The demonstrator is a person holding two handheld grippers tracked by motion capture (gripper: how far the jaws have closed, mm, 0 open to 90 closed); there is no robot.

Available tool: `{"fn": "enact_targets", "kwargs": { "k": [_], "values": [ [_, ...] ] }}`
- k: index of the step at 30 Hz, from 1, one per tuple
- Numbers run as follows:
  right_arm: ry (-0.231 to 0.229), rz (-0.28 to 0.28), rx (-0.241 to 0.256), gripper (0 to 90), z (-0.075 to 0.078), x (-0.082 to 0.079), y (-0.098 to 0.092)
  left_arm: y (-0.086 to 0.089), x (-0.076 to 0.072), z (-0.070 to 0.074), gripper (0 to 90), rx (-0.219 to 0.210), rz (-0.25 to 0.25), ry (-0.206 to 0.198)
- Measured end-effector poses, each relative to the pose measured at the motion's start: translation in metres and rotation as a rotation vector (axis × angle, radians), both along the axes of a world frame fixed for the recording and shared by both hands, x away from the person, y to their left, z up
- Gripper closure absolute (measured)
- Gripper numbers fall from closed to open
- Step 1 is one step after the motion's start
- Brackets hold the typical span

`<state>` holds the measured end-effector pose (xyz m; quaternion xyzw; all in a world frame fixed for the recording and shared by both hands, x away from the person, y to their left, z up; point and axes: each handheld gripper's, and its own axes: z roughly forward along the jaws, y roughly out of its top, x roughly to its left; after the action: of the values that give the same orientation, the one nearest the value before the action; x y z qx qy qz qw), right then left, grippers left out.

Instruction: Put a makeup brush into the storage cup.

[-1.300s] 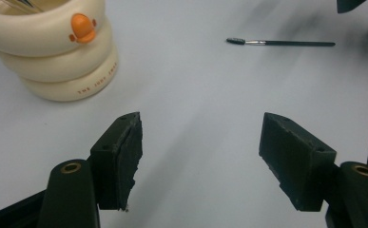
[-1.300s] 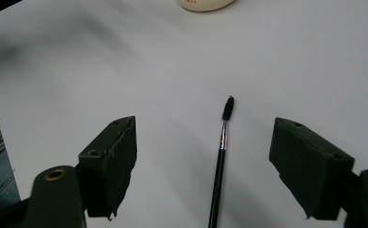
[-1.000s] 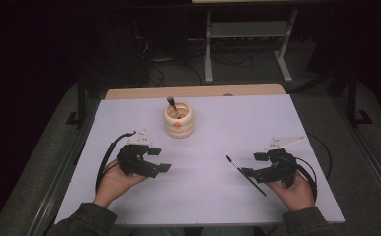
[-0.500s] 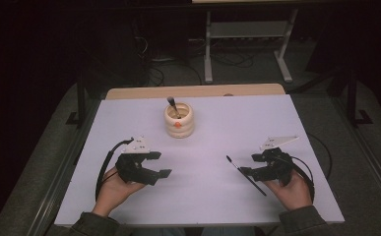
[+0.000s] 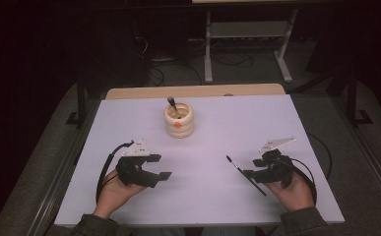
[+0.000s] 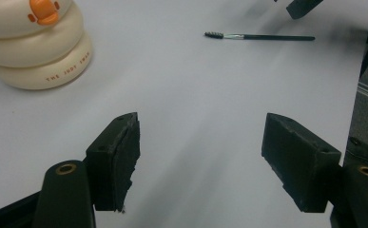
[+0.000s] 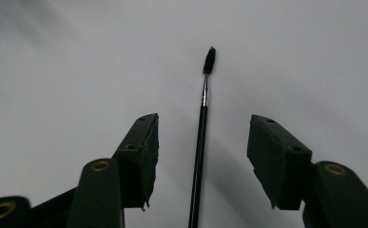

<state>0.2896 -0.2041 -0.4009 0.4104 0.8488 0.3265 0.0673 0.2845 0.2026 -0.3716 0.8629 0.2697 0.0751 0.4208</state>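
- high view: a white table [image 5: 212, 128] carries a cream ringed pot [image 5: 179, 120] near its far middle, with a dark-tipped brush [image 5: 172, 105] standing tilted inside it.
- left gripper [image 5: 159, 167] sits over the near left part of the table, held in the person's left hand [image 5: 113, 192], well apart from the pot.
- right gripper [image 5: 250, 173] sits over the near right part, held in the right hand [image 5: 292, 189], with a grey three-cornered plate [image 5: 276, 143] on top.
- a thin black spoolie brush [image 5: 245, 168] lies flat on the table just beside the right gripper, running diagonally, bristle end pointing away from the person and towards the middle.
- right gripper view: the spoolie brush [image 7: 201, 137] lies between the two black jaws, handle running off the bottom edge, bristle tip [image 7: 209, 60] beyond the jaw ends.
- the jaws there stand spread wide, with bare table on either side of the handle; neither pad touches it, so the tool is released.
- left gripper view: the jaws are likewise spread apart and hold nothing, with bare table between them.
- the same view shows the pot [image 6: 36, 47] at upper left, bearing an orange duck bill, and the spoolie brush [image 6: 260, 36] lying farther off.
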Motion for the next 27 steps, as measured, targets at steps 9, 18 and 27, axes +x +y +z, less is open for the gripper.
{"fn": "enact_targets", "kwargs": {
  "k": [9,18,27],
  "values": [
    [0.062,-0.008,-0.058,53.2,-0.01,0.0,0.001,0.002,0.0,0.001,28.6,-0.016,0.006,-0.004],
    [0.112,0.002,-0.094,61.0,-0.017,0.001,0.006,0.001,0.0,-0.002,28.7,-0.017,0.006,0.006],
    [0.148,0.024,-0.171,73.2,-0.025,0.003,0.015,0.002,0.0,-0.002,29.1,-0.037,0.008,0.013]
  ]
}}
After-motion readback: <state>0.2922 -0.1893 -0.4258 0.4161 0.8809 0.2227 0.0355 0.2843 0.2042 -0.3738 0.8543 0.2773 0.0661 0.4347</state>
